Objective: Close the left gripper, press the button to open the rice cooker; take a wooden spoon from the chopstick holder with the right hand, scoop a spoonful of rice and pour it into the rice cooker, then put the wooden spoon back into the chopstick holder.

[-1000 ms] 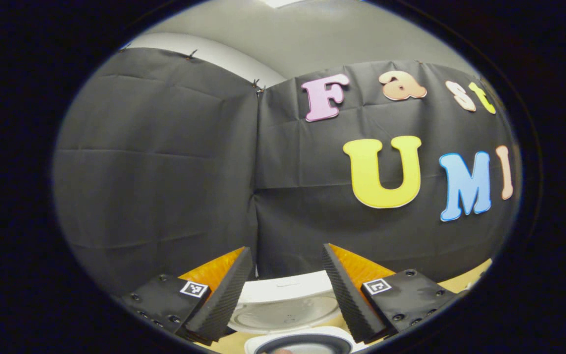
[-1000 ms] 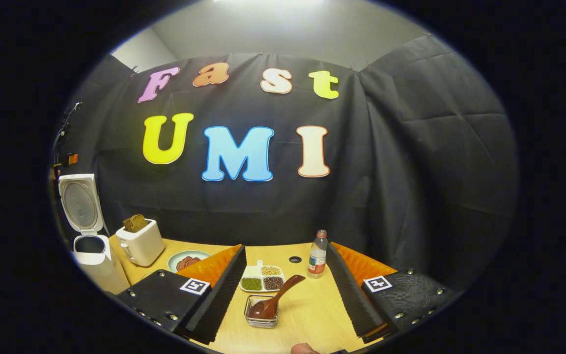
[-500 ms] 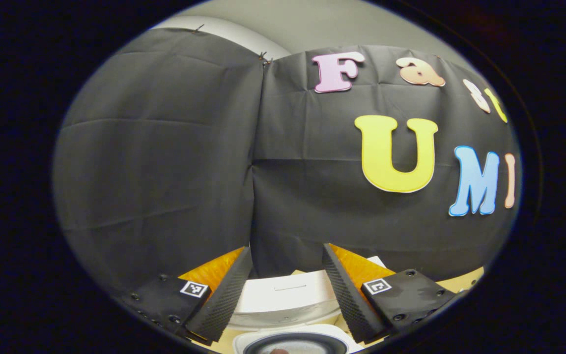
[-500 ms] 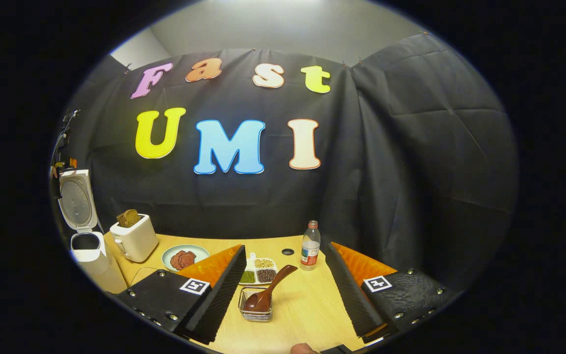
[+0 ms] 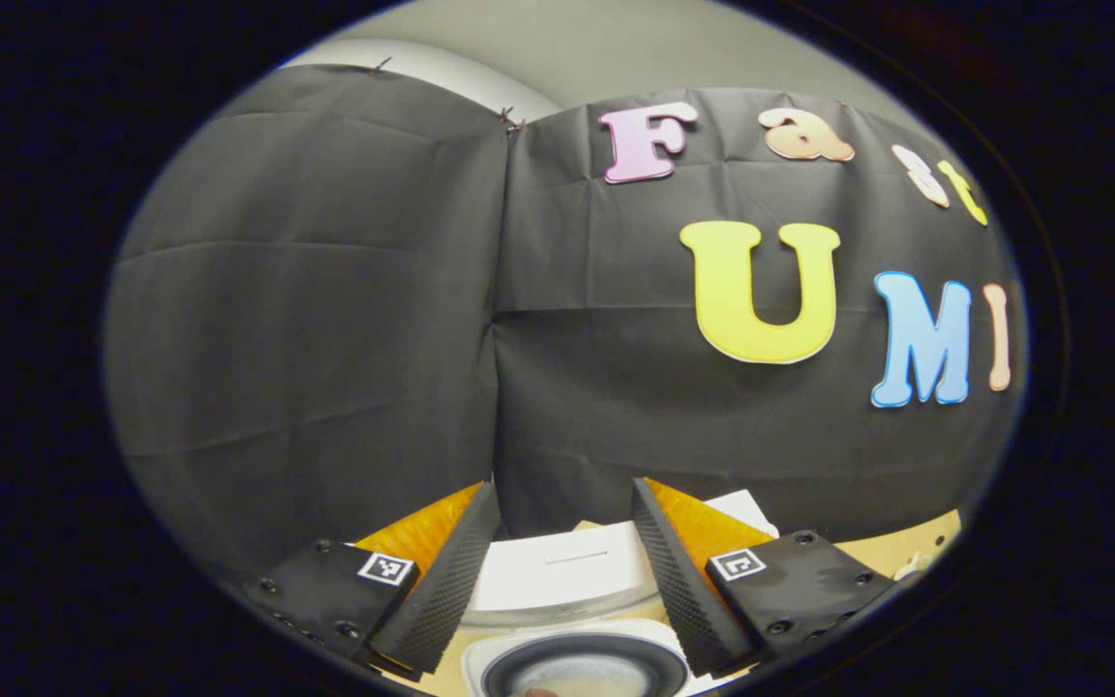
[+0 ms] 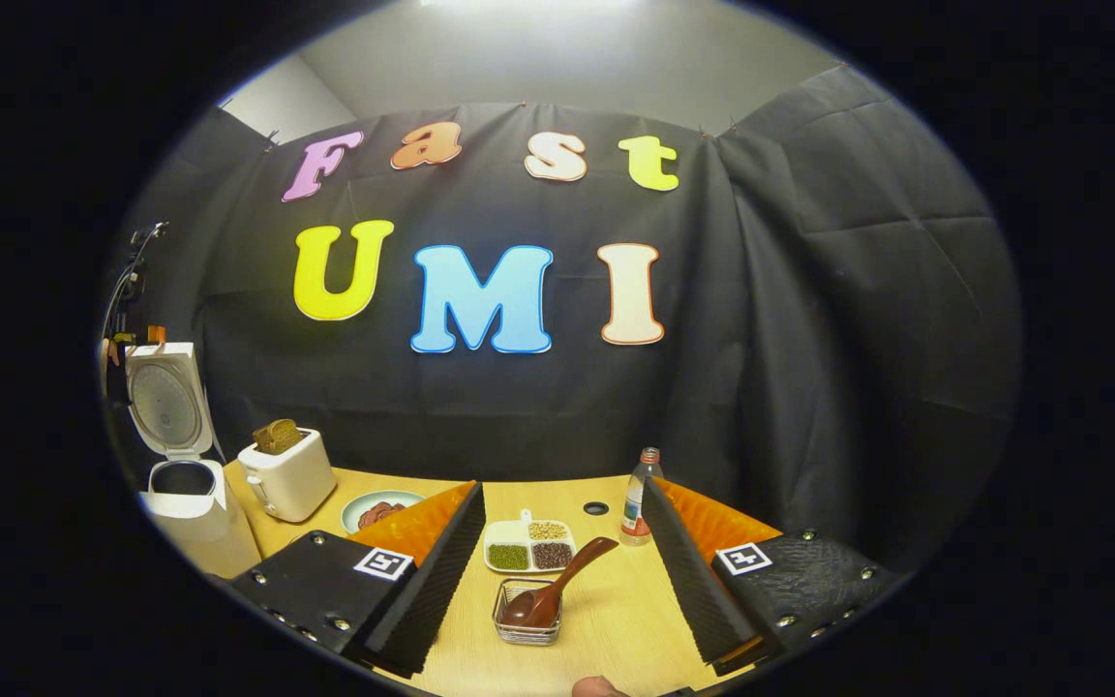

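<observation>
Rice cooker [image 6: 185,484] lid up, far left on table [image 6: 606,620]. Wooden spoon [image 6: 557,586] sits in chopstick holder [image 6: 527,627] between spread fingers of right gripper [image 6: 565,571], holding nothing. Left gripper [image 5: 562,566] wide apart, empty, above cooker.

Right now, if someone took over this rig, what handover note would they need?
Left gripper: open, empty, above the rice cooker.
Right gripper: open, empty, facing the wooden spoon in the chopstick holder.
Done: rice cooker lid is up.
Left: grab the spoon, scoop rice from the divided dish (which compartment I cannot tell), pour it into the cooker, return the spoon.
</observation>
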Demonstrator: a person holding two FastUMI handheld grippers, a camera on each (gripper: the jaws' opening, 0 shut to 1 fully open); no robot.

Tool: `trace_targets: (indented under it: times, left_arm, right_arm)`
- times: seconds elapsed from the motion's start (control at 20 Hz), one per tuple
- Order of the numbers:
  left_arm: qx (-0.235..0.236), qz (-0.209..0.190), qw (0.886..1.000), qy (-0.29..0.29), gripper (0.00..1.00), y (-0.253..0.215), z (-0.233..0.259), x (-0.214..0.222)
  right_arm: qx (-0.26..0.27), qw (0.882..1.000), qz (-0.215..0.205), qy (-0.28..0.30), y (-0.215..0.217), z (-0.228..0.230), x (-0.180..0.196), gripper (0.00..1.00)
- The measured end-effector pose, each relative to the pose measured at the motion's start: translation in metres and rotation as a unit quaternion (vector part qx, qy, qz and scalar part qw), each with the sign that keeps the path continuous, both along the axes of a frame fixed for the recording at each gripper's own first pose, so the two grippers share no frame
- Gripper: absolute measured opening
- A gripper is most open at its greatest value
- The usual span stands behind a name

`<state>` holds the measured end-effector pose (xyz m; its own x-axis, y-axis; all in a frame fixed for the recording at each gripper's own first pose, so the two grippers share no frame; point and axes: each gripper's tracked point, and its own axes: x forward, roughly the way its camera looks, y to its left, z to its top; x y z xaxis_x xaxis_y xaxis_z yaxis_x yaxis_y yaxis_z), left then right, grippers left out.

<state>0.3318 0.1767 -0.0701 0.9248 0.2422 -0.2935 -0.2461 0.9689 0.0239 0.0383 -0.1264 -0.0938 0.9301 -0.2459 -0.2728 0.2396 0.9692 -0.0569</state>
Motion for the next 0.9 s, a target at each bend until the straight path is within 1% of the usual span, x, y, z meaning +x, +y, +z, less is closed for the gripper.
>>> trace_targets:
  times: [0.05,0.1,0.15,0.2,0.25,0.3,0.45,0.5,0.55,0.6,0.7,0.8,0.9]
  left_arm:
    - [-0.001,-0.001,1.000,0.000,0.96,-0.001,0.001,-0.001]
    - [-0.002,-0.002,1.000,0.002,0.92,-0.002,0.001,-0.002]
    - [-0.002,-0.004,1.000,0.003,0.95,-0.004,0.001,-0.003]
    - [0.000,-0.007,1.000,0.004,0.96,-0.010,0.000,-0.010]
    - [0.002,-0.009,1.000,0.003,0.96,-0.015,-0.002,-0.017]
    - [0.002,-0.011,1.000,0.003,0.92,-0.020,-0.003,-0.025]
    - [0.001,-0.016,1.000,0.003,0.92,-0.026,-0.006,-0.035]
    - [0.000,-0.018,1.000,0.005,0.95,-0.029,-0.008,-0.037]
    - [-0.002,-0.020,1.000,0.006,0.95,-0.033,-0.009,-0.041]
    - [-0.003,-0.021,1.000,0.008,0.99,-0.037,-0.013,-0.048]
    - [-0.004,-0.023,1.000,0.011,0.99,-0.042,-0.018,-0.059]
    - [-0.007,-0.024,1.000,0.012,0.95,-0.046,-0.021,-0.068]
    - [-0.008,-0.026,1.000,0.013,0.94,-0.054,-0.026,-0.074]
  right_arm:
    - [-0.002,1.000,0.005,0.000,0.001,-0.001,0.002,0.98]
    - [-0.004,1.000,0.008,0.000,0.000,-0.002,0.003,0.98]
    - [-0.003,1.000,0.011,0.000,0.001,-0.002,0.004,0.98]
    - [0.000,1.000,0.015,0.000,0.001,-0.003,0.006,0.98]
    - [0.003,1.000,0.017,0.000,0.002,-0.004,0.009,0.99]
    - [0.005,1.000,0.019,-0.001,0.001,-0.005,0.010,0.98]
    - [0.006,1.000,0.025,-0.002,0.000,-0.003,0.011,0.98]
    - [0.005,1.000,0.026,-0.002,-0.002,-0.002,0.012,0.98]
    - [0.007,1.000,0.027,-0.003,-0.003,-0.002,0.013,0.98]
    - [0.009,1.000,0.028,-0.003,-0.004,-0.001,0.013,0.98]
    - [0.011,0.999,0.030,-0.004,-0.004,-0.001,0.014,0.98]
    - [0.009,0.999,0.034,-0.001,-0.006,-0.003,0.015,0.98]
    - [0.008,0.999,0.037,0.000,-0.007,-0.003,0.016,0.98]
